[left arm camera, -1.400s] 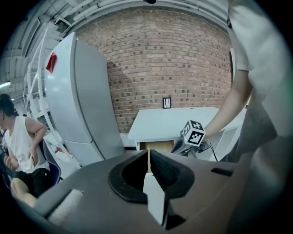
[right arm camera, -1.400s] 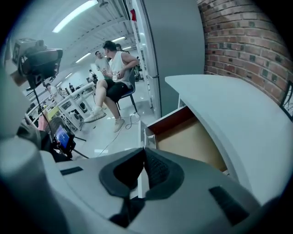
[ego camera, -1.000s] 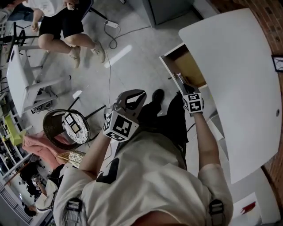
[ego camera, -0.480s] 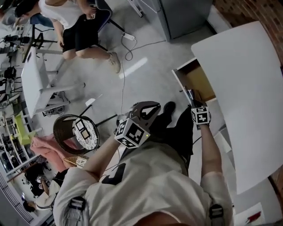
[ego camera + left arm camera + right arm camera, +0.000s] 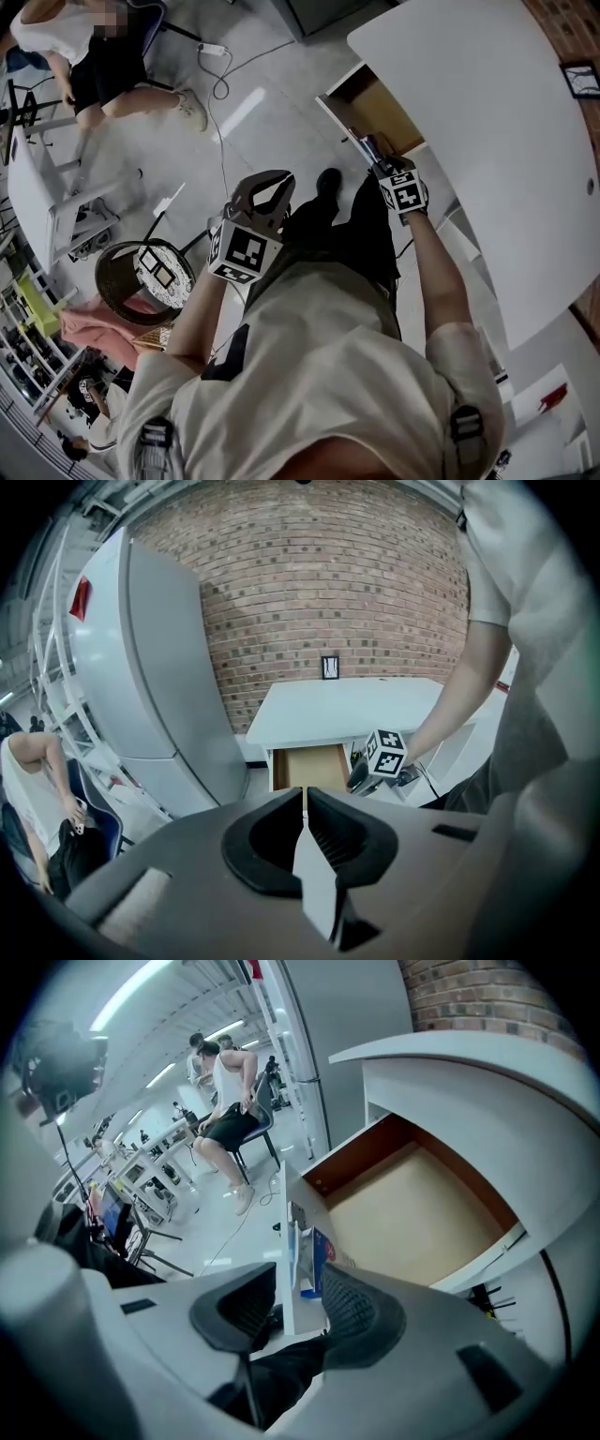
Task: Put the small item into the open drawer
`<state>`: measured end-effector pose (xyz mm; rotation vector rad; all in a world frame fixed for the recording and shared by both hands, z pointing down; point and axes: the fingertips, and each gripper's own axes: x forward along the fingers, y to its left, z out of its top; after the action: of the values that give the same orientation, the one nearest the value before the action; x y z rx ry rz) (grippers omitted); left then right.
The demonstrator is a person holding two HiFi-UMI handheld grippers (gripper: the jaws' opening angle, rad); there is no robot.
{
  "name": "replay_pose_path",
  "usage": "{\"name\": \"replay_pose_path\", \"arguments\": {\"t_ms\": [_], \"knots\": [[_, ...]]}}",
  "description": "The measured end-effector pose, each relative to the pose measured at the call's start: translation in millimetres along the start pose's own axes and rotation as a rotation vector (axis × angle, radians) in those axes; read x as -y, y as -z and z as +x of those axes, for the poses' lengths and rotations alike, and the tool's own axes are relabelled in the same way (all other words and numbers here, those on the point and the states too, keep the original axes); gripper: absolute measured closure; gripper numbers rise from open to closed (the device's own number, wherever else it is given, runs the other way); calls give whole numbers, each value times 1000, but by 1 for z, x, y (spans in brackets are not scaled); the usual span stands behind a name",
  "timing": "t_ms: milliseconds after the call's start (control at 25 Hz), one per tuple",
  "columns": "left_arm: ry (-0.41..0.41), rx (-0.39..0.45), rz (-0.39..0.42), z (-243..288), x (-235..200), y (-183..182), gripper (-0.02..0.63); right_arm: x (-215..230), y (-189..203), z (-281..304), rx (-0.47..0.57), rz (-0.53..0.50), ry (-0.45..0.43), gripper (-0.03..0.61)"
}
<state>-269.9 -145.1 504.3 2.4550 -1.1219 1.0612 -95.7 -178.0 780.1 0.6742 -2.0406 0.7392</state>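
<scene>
Stood at a white desk [image 5: 487, 141] set against a brick wall [image 5: 328, 592], above a grey floor [image 5: 272, 94]. Held the right gripper [image 5: 298, 1281] at the open drawer [image 5: 412, 1213] with jaws just swung wide. Had the small blue-and-white item [image 5: 311, 1258] unpressed between them, just inside the drawer front. Held the left gripper [image 5: 305, 806] well apart, jaws together on nothing.

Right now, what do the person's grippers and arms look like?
Both the left gripper and right gripper have grey moulded bodies with black ribbed pads. Each carries a white cube with black square markers. The person wears a pale short-sleeved shirt; forearms are bare.
</scene>
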Motion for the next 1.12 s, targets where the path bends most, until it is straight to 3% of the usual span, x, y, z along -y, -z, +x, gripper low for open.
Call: {"name": "replay_pose_path", "arguments": {"t_ms": [240,360,400,440,520,720,880,1120], "knots": [[-59,35,-26,-11,-23,1,597,-18,-43,-51,184,114,-17,456],[-88,64,-29,-22,-35,-5,597,-44,-84,-95,306,183,-79,459],[-95,77,-21,-24,-40,-8,597,-55,-99,-110,346,198,-109,493],[-101,88,-14,-27,-45,-9,597,-69,-114,-123,384,205,-142,538],[-115,101,-9,-37,-55,-2,597,-106,-138,-145,444,197,-218,557],[-135,157,4,-57,-68,7,597,-182,-186,-184,543,138,-330,568],[-73,197,3,-62,-46,4,597,-224,-209,-220,615,138,-405,568],[-14,293,58,-80,-34,-41,597,-252,-255,-285,772,166,-531,569]]}}
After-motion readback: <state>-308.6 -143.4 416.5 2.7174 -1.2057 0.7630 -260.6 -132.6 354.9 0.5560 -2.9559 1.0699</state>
